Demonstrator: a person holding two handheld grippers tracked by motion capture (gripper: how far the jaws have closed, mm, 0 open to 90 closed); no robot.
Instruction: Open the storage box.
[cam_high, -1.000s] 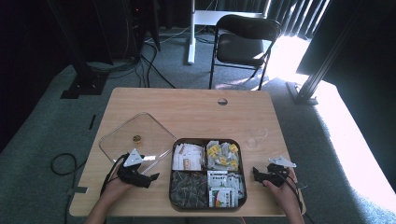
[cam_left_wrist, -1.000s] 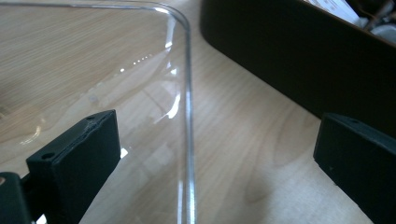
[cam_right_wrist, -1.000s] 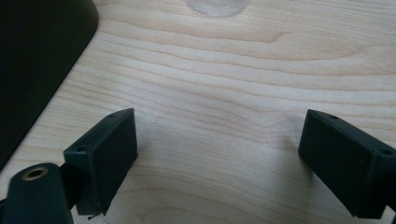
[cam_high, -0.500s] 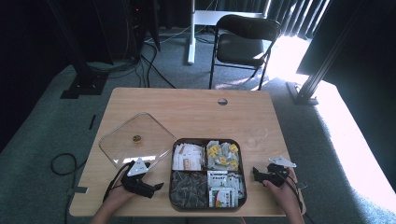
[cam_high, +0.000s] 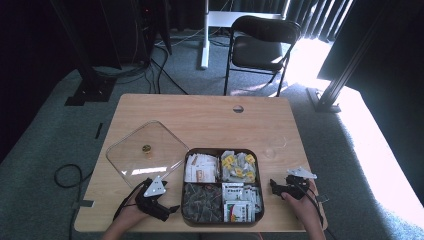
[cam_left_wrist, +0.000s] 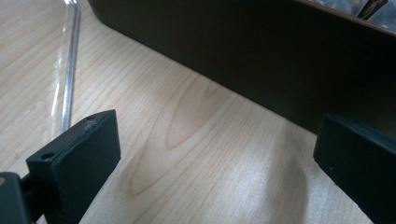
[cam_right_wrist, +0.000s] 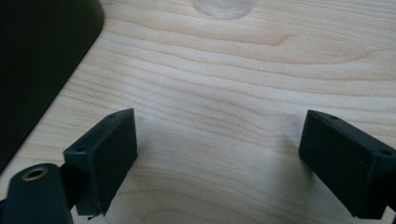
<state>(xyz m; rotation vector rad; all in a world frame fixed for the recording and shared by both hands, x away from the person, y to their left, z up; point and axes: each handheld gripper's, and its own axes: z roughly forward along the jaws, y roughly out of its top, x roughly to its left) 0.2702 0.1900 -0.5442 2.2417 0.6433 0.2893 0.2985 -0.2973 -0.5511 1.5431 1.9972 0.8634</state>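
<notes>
Now: my left gripper (cam_high: 170, 210) has come off the clear lid (cam_high: 145, 152) and dropped back toward me over the last sec; it sits low at the front-left of the table (cam_high: 210, 112), tips just beside the tray (cam_high: 220, 151) at its near-left corner. Lid lies flat on the wood, left of the tray, its near-right edge up against the tray's left rim, gold knob up, nothing touching it. Lid position unchanged vs. 1 s ago.

Judgement: lid-off step looks done, tray open for access. All four compartments show packets: white sachets back-left, yellow-tagged bags back-right, dark bags front-left, green/white packs front-right.

Pose, L: hand low near table edge, jaws wide apart, empty, pointing at the tray's dark side wall (cam_left_wrist: 261, 51); lid edge shows far left in the left gripper view.

Pose, R: right gripper (cam_high: 274, 189) has held its spot, parked right of tray, near the front edge. Jaws wide apart, empty, bare wood between them; tray corner at left in the right gripper view.

Neither gripper touches the tray yet.
</notes>
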